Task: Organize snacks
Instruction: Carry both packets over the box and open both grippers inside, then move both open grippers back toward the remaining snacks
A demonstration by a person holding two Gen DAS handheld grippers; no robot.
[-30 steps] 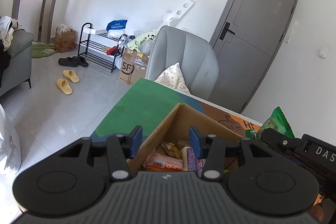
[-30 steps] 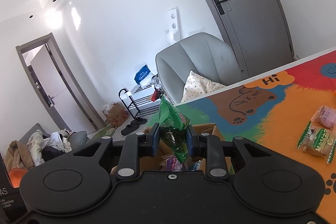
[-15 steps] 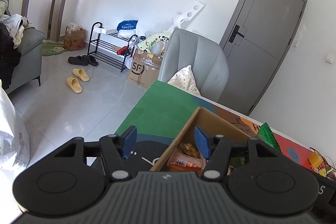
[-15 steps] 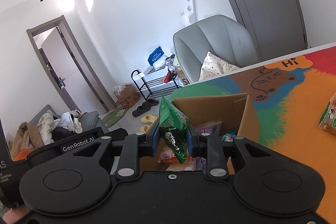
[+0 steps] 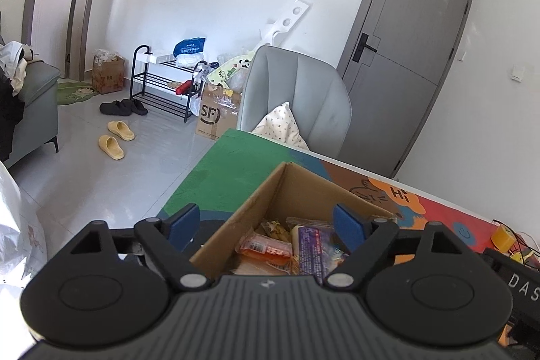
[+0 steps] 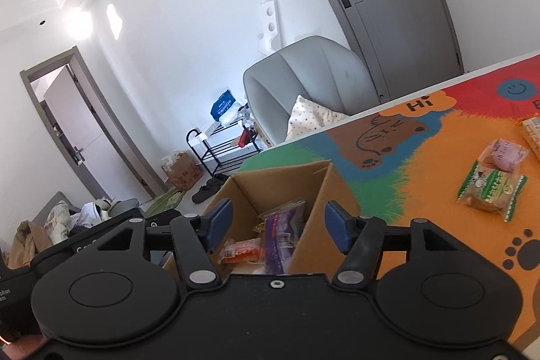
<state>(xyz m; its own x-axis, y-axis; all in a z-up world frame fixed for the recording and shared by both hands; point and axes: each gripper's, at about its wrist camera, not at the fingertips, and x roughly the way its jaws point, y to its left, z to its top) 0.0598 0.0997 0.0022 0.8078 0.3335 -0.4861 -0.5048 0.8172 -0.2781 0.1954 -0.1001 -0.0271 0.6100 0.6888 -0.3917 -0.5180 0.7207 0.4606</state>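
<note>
An open cardboard box [image 5: 297, 188] [image 6: 280, 177] stands near the table's left end, holding several wrapped snacks, among them an orange packet [image 5: 266, 247] [image 6: 241, 250] and a purple packet [image 5: 312, 242] [image 6: 276, 235]. My left gripper [image 5: 266, 223] hangs over the box, its jaws opening with nothing gripped between them. My right gripper [image 6: 276, 221] is above the same box, jaws opening and holding nothing. The green snack bag it held is out of sight. On the mat to the right lie a green-wrapped cake [image 6: 491, 191] and a pink-wrapped snack [image 6: 504, 152].
The table carries a colourful cartoon mat [image 6: 432, 164]. A grey chair with a spotted cushion [image 5: 297, 110] stands behind the table's far edge. Beyond the table's left edge the floor drops away, with slippers [image 5: 116, 137], a shoe rack [image 5: 162, 83] and a carton [image 5: 216, 113].
The right gripper opened and the green snack bag left its jaws. The left gripper's jaws widened. Both grippers shifted a little over the box.
</note>
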